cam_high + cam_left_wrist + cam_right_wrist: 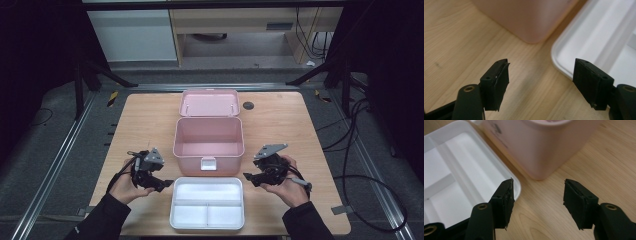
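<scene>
Right gripper view: illegible dark print on pink box (539, 147)

Two black jaws rising from the bottom edge, parted, nothing between them but bare wooden table (614, 157). White divided tray (461, 170) at left, its corner behind the left jaw. Pink box (539, 147) across the top centre.

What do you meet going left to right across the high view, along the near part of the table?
left gripper → white tray → right gripper
</scene>
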`<state>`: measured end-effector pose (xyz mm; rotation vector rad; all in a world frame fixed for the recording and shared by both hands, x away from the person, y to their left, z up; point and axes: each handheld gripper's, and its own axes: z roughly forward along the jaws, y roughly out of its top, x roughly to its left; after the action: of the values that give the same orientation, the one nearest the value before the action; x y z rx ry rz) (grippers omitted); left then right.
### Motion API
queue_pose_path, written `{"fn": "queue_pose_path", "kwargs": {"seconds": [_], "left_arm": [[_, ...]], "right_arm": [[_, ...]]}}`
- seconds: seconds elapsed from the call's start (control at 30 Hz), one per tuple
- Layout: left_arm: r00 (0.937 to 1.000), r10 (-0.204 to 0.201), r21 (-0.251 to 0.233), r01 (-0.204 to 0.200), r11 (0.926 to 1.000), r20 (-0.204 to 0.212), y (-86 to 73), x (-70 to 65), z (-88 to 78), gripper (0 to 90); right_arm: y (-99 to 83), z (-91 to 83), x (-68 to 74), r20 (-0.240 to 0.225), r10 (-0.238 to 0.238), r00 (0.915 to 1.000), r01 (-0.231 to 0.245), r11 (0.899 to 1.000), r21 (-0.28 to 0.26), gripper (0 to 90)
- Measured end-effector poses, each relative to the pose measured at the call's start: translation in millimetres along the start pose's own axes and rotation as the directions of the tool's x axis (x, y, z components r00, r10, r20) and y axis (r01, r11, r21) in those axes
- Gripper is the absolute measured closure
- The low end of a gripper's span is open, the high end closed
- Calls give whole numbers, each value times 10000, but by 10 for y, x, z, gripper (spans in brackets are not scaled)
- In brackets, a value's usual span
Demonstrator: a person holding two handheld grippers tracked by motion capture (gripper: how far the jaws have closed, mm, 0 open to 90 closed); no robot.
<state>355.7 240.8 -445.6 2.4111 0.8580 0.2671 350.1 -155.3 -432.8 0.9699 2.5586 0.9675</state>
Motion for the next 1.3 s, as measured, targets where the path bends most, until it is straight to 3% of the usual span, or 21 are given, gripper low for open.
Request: {"fn": "queue_pose_path", "kwargs": {"seconds": [0.07, 0.1, 0.27, 0.33, 0.4, 0.43, 0.67, 0.83, 0.93, 1.3], "left_arm": [[9984, -347, -211, 338, 9992, -454, -24, 68, -37, 273], [9951, -779, -453, 752, 9961, -602, -51, 128, -67, 270], [9783, -1793, -895, 1703, 9813, -1038, -139, 275, -106, 247], [9765, -1868, -960, 1768, 9796, -1076, -155, 298, -107, 240], [9696, -2097, -1030, 1974, 9749, -1264, -175, 322, -103, 238], [9648, -2206, -1098, 2060, 9724, -1435, -187, 337, -97, 233], [9576, -2414, -1221, 2237, 9670, -1572, -219, 371, -83, 233], [9529, -2556, -1308, 2359, 9629, -1634, -238, 397, -98, 230], [9515, -2628, -1317, 2434, 9610, -1596, -246, 408, -109, 230], [9521, -2617, -1346, 2418, 9609, -1580, -248, 408, -119, 230]], "right_arm": [[-38, -37, -77, 338, 300, 9990, -298, 9995, -53, 385], [-63, -55, -121, 568, 515, 9971, -513, 9987, -39, 367], [-178, -115, -269, 1245, 1220, 9847, -1216, 9925, -107, 317], [-231, -139, -322, 1449, 1378, 9798, -1380, 9904, -85, 297], [-262, -150, -347, 1521, 1473, 9773, -1475, 9890, -96, 285], [-320, -174, -398, 1751, 1681, 9701, -1693, 9855, -83, 272], [-520, -233, -535, 2400, 2144, 9468, -2258, 9739, 209, 223], [-628, -266, -568, 2607, 2346, 9365, -2532, 9666, 395, 189], [-738, -289, -584, 2791, 2446, 9286, -2770, 9573, 828, 156], [-933, -267, -600, 2781, 2635, 9237, -3131, 9375, 1520, 100]]}}
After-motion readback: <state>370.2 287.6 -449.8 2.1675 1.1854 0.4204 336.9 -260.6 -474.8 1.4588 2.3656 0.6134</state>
